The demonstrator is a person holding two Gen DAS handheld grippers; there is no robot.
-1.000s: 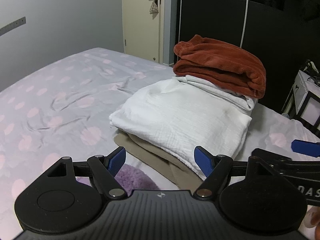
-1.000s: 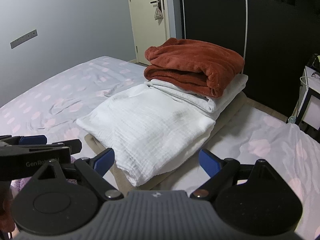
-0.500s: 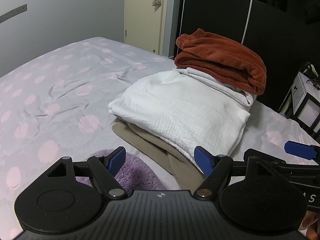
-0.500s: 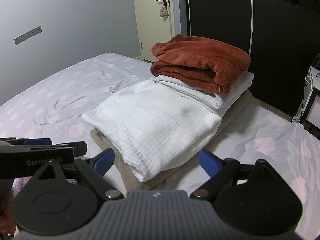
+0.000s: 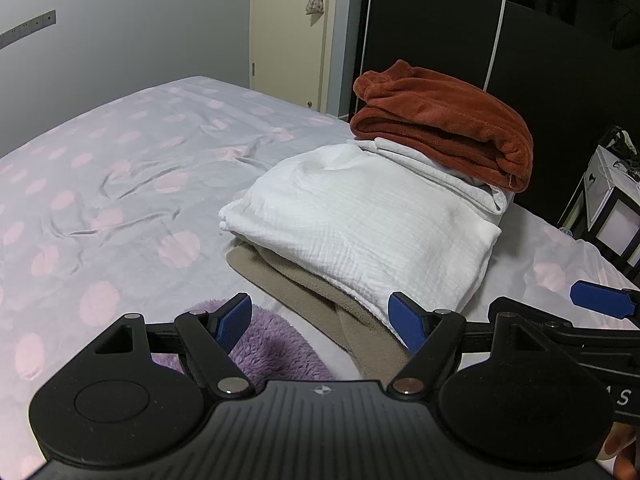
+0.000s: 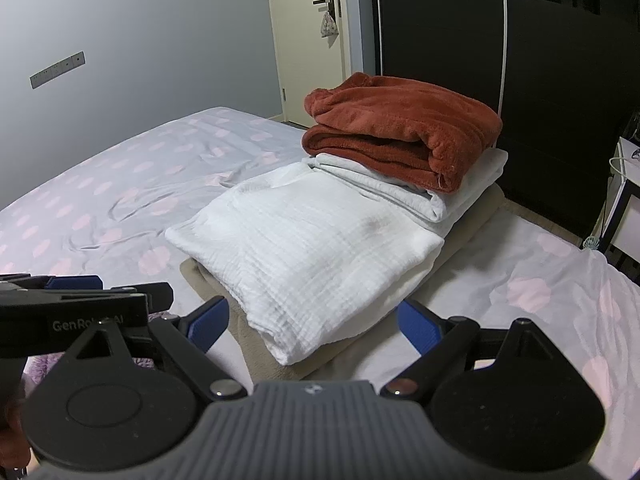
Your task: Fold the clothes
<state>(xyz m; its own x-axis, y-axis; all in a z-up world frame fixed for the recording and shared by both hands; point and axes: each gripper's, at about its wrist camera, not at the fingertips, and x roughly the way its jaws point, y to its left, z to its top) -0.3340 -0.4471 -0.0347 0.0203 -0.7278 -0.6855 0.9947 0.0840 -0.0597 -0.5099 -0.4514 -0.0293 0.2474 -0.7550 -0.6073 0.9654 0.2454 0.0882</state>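
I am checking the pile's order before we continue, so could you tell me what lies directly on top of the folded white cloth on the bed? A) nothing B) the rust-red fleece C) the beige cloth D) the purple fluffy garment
B: the rust-red fleece sits folded on the far part of the white cloth, while the beige cloth lies beneath it.

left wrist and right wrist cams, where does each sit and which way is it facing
Left wrist: on the left gripper, facing the clothes pile across the bed; its open blue fingers, the right gripper's finger at right, a purple fleece below.
Right wrist: on the right gripper, open, same heading; the left gripper at left.
Shared: rust blanket, white cloth, door.
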